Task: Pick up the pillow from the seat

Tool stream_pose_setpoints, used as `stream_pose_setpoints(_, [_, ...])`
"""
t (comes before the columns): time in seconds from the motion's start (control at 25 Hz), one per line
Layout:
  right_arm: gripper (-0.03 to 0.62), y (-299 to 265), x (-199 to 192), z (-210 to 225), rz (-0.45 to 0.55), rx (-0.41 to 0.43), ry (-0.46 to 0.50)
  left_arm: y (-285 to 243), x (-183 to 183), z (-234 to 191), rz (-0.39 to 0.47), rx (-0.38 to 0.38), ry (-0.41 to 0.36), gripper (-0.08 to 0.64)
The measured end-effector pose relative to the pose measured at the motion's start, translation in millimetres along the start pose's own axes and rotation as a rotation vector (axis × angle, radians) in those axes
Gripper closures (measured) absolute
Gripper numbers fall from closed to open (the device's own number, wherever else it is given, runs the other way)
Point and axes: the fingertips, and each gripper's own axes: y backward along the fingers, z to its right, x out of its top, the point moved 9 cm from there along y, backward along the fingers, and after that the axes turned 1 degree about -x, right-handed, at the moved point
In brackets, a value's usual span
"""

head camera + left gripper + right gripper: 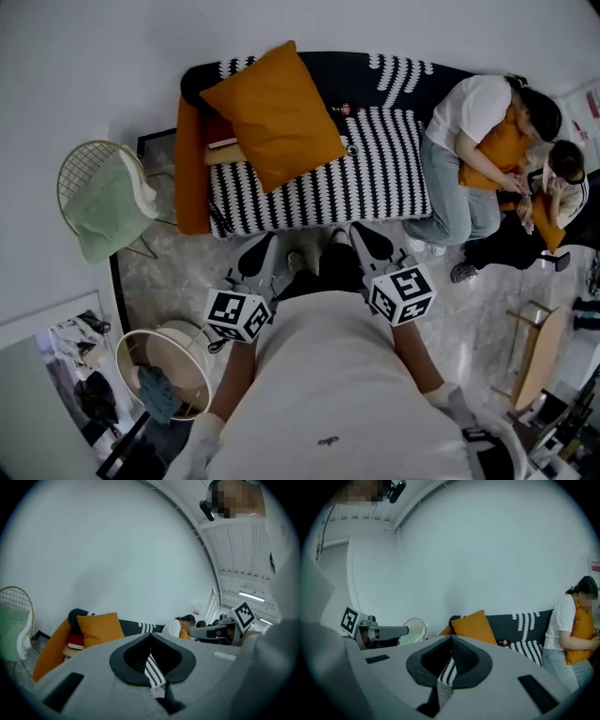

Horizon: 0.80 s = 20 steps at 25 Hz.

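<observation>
A big orange pillow leans on the left half of the black-and-white striped sofa seat. Both grippers hang in front of the sofa's near edge, well short of the pillow. My left gripper is shut with nothing between its jaws. My right gripper is shut and empty too. In the left gripper view the pillow lies beyond the closed jaws of the left gripper, up to the left. In the right gripper view the pillow stands just past the closed jaws of the right gripper.
An orange blanket covers the sofa's left arm. Books and a bottle lie by the pillow. Two people sit at the sofa's right end. A wire chair with a green cushion stands left, a round wire basket near left.
</observation>
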Motion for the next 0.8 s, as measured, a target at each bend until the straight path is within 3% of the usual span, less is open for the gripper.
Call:
stream_pose_setpoints(0.32, [0.586,-27.0,8.3,16.7,-0.032,0.029,0.009,-20.7,2.1,-12.1,-0.006,0.028,0.018,0.549])
stream_pose_setpoints(0.8, [0.586,-89.8,54.9,60.3,-0.049,0.147,0.046,-70.5,37.1,-25.7,0.024,0.113,0.017,0.549])
